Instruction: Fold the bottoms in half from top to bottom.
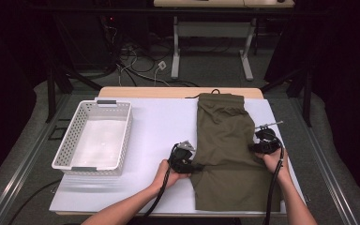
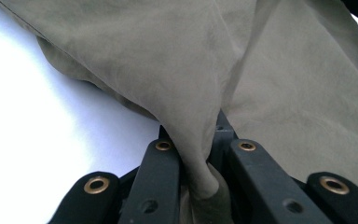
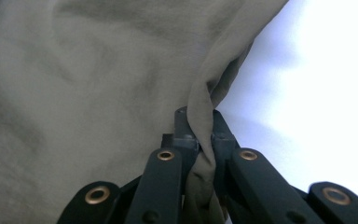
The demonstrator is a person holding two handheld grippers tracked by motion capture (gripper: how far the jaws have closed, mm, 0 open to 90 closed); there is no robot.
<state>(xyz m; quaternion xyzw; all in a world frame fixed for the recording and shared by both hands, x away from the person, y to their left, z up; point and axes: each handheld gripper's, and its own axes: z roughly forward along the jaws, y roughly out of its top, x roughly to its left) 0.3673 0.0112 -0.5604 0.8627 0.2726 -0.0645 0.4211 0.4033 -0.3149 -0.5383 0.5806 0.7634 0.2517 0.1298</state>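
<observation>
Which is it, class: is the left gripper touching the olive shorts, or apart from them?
Touching. In the left gripper view, a fold of the olive shorts is pinched between the closed jaws of the left gripper, cloth pressed against both.

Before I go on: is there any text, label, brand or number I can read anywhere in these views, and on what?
None: no readable text in any view.
Olive-green fabric shorts: no tag or print visible; both grippers pinch plain cloth edges.
White perforated plastic basket: no label visible.
Left gripper and right gripper: black bodies with brass rivets, no markings legible.
</observation>
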